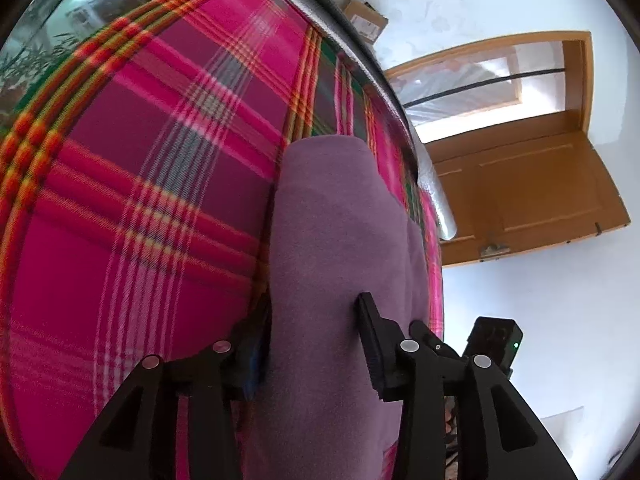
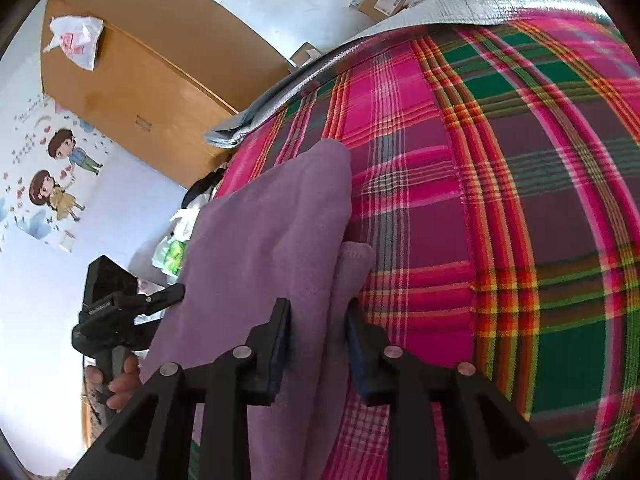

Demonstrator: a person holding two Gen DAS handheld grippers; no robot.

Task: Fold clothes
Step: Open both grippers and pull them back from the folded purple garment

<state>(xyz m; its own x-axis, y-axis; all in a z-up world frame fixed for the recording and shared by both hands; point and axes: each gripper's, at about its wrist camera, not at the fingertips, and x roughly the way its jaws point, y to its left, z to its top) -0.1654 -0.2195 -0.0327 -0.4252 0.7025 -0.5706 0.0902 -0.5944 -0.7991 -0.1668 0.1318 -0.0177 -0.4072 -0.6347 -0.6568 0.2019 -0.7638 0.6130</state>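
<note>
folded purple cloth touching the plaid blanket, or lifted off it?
Touching. In the right wrist view the purple cloth lies flat on the plaid blanket, its far corner and right edge flush on it, no gap. The left wrist view agrees.

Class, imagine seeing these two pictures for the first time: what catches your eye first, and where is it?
The bright pink, red and green plaid blanket fills most of both views. On it lies a folded purple cloth, running from between the left tool and the right tool towards the blanket's far edge.
</note>
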